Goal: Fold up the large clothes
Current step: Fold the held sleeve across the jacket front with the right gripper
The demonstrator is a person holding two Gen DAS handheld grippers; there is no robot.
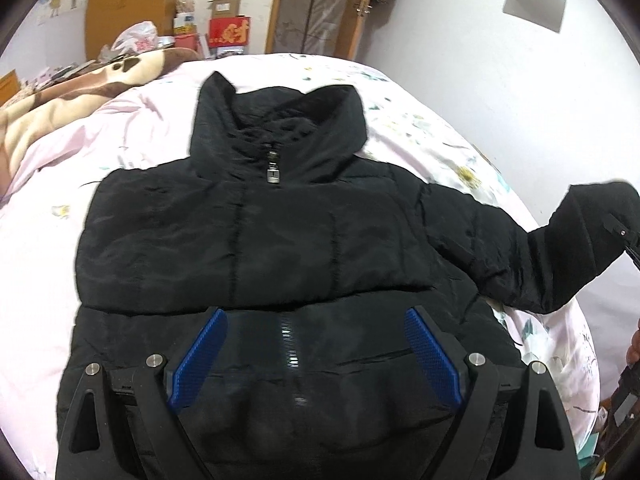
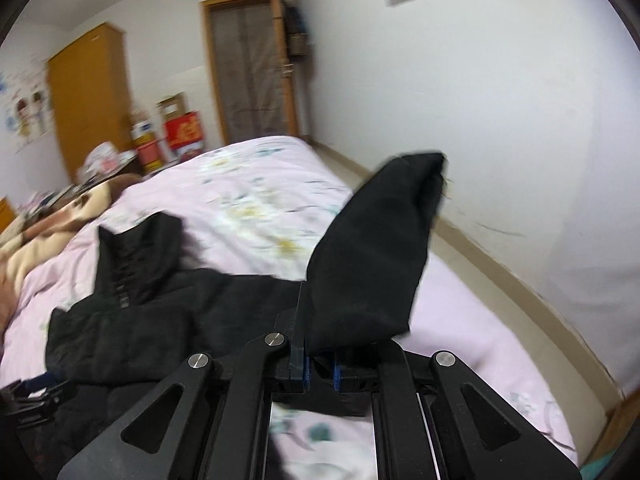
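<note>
Left wrist view showed the black puffer jacket (image 1: 256, 240) lying front up, zipped, flat on the pink bedspread (image 1: 40, 280), nothing folded yet. The left gripper (image 1: 316, 352) hung above its hem, jaws wide and empty. The right gripper (image 2: 320, 364) was clamped on the raised right sleeve (image 2: 372, 256), apparently starting the first fold inward.

Left wrist looks steeply down, right wrist shallower; both share jacket (image 1: 256, 232)

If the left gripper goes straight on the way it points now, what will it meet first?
Most likely the front of the black jacket, near its zipper: the open left gripper points down at it. How far off it is stays unclear.
</note>
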